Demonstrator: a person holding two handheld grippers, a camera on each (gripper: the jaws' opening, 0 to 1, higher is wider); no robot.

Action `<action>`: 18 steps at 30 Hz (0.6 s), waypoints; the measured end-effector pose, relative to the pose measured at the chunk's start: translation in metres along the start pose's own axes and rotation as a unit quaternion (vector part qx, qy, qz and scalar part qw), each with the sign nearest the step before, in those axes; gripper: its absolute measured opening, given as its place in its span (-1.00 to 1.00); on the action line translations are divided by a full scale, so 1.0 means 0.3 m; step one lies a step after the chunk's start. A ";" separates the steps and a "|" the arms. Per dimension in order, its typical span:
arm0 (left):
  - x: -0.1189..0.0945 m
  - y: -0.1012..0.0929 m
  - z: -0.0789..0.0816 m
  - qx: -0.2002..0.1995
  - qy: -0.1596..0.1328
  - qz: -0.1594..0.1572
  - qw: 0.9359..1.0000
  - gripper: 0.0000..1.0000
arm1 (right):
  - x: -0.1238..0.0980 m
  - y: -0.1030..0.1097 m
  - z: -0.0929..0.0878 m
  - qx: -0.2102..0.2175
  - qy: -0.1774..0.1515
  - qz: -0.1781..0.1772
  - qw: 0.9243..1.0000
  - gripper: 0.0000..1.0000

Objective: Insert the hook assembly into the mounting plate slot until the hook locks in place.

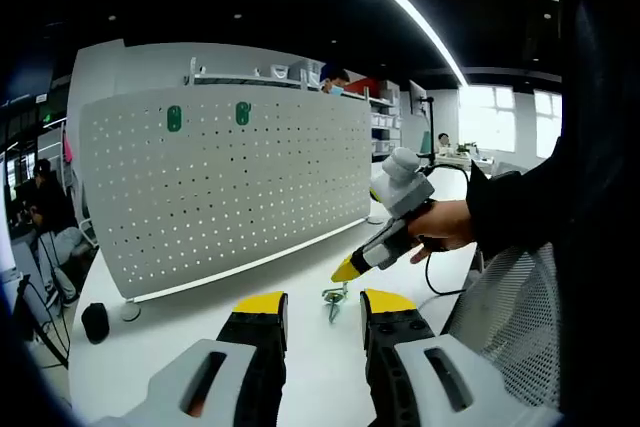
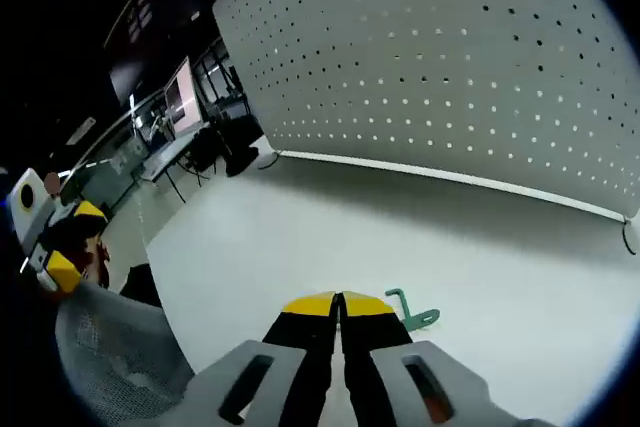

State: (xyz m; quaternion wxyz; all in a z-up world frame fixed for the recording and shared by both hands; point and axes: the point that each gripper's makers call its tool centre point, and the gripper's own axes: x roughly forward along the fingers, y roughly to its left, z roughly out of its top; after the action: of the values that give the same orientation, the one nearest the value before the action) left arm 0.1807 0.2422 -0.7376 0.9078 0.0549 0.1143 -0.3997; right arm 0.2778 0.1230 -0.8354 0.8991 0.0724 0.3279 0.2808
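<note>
Left gripper (image 1: 325, 309) nearest the lens: jaws spread wide, nothing between them, hanging low over the near edge of the table (image 1: 180, 332). Just beyond its tips the green hook (image 1: 333, 298) lies flat on the tabletop, loose. Right gripper (image 1: 352, 267) comes in from the right, held in a hand (image 1: 445, 224), yellow tips pointing down beside the hook. In its own view the right gripper (image 2: 341, 303) has jaws pressed together, nothing pinched, and the hook (image 2: 412, 311) sits just right of the tips, untouched. My read: shut tips are being used to nudge or line the hook up for pickup, left staying wide to receive or steady it. Pegboard (image 1: 225, 182) stands upright along the far edge of the table, facing us, two green hooks (image 1: 174, 119) already seated near its top-left corner. So target holes are up there, well apart from the loose hook. Insertion not started; grab comes first. Small black object (image 1: 95, 321) near the left edge, off the work line.
</note>
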 end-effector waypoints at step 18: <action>-0.002 0.006 -0.007 0.004 0.007 0.009 1.000 -0.41 | 0.105 -0.009 -0.122 -0.198 0.090 -0.027 0.976 -0.89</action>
State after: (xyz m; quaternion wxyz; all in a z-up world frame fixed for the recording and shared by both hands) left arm 0.1813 0.2443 -0.7395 0.9105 0.0626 0.1184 -0.3913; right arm 0.2757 0.1362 -0.8818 0.8695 -0.1412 0.3477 0.3211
